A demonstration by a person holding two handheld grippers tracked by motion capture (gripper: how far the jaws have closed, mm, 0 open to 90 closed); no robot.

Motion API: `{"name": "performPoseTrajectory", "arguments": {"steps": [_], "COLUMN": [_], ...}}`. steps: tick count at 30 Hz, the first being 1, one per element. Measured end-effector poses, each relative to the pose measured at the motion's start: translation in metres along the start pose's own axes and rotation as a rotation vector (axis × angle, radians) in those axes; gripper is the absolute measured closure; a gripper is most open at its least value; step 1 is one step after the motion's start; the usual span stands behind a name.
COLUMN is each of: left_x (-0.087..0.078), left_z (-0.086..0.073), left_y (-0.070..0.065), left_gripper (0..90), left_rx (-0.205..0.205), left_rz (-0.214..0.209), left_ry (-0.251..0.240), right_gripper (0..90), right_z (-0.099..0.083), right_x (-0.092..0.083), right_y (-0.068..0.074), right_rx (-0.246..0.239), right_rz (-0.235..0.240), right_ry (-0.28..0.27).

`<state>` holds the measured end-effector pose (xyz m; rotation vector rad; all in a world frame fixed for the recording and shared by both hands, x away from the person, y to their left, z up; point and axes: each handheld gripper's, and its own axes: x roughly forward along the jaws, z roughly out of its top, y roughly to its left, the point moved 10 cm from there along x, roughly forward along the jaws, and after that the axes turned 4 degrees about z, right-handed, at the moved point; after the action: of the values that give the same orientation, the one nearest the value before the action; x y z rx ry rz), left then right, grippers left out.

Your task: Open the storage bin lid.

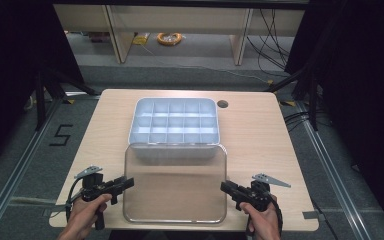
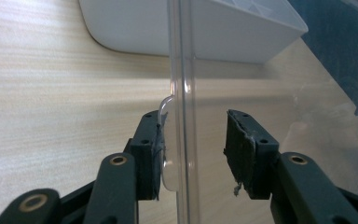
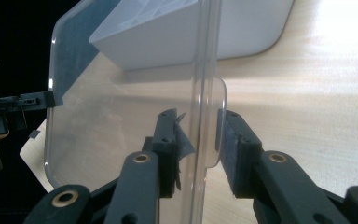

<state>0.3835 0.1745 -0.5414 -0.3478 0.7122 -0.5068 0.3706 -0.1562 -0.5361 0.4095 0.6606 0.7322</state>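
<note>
The clear lid (image 1: 175, 185) hangs over the near tabletop (image 1: 260, 125), its far edge at the white box (image 1: 175, 125). Both grippers pinch its side tabs: left (image 2: 193, 149), right (image 3: 198, 140). Judged best: keep both hands level, move together, then lower it squarely onto the box. The lid's transparency blurs its edges; the left far finger's contact is unclear

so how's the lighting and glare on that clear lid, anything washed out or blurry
High view: lid shows dull sheen, surroundings dark. Left gripper view: bright streak along the lid's edge, table sharp. Right gripper view: table top right washed out, white box seen softly through the lid.
</note>
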Motion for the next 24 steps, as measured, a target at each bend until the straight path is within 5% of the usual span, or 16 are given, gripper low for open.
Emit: {"name": "performPoseTrajectory", "arguments": {"steps": [7,8,9,12,13,15,17,18,24], "left_x": [0.001,0.001,0.002,0.002,0.001,0.001,0.002,0.002,0.005], "left_z": [-0.006,-0.007,-0.008,-0.011,-0.013,-0.014,-0.015,-0.016,-0.021], "left_y": [0.003,0.003,0.003,0.003,0.004,0.004,0.005,0.005,0.007], "left_gripper": [56.7,56.5,56.2,55.4,55.2,55.1,54.9,54.8,54.2], "left_rx": [0.018,0.023,0.027,0.043,0.052,0.052,0.048,0.052,0.045], "left_rz": [-0.011,-0.007,-0.008,-0.005,-0.007,-0.01,-0.009,-0.008,-0.01], "left_ry": [0.035,0.038,0.03,0.046,0.06,0.063,0.072,0.077,0.107], "right_gripper": [68.0,67.9,67.8,66.9,66.7,66.6,66.3,65.9,65.2], "right_z": [-0.01,-0.01,-0.01,-0.012,-0.014,-0.014,-0.015,-0.017,-0.019], "right_x": [0.004,0.004,0.004,0.005,0.004,0.006,0.007,0.006,0.01], "right_y": [0.0,-0.001,-0.005,-0.007,-0.003,-0.009,-0.009,-0.006,-0.013], "right_rx": [0.058,0.057,0.007,0.018,0.068,0.016,0.019,0.068,0.039], "right_rz": [-0.006,-0.004,-0.006,-0.007,0.001,-0.009,0.0,-0.006,-0.006], "right_ry": [0.042,0.046,0.045,0.058,0.07,0.063,0.069,0.083,0.083]}}
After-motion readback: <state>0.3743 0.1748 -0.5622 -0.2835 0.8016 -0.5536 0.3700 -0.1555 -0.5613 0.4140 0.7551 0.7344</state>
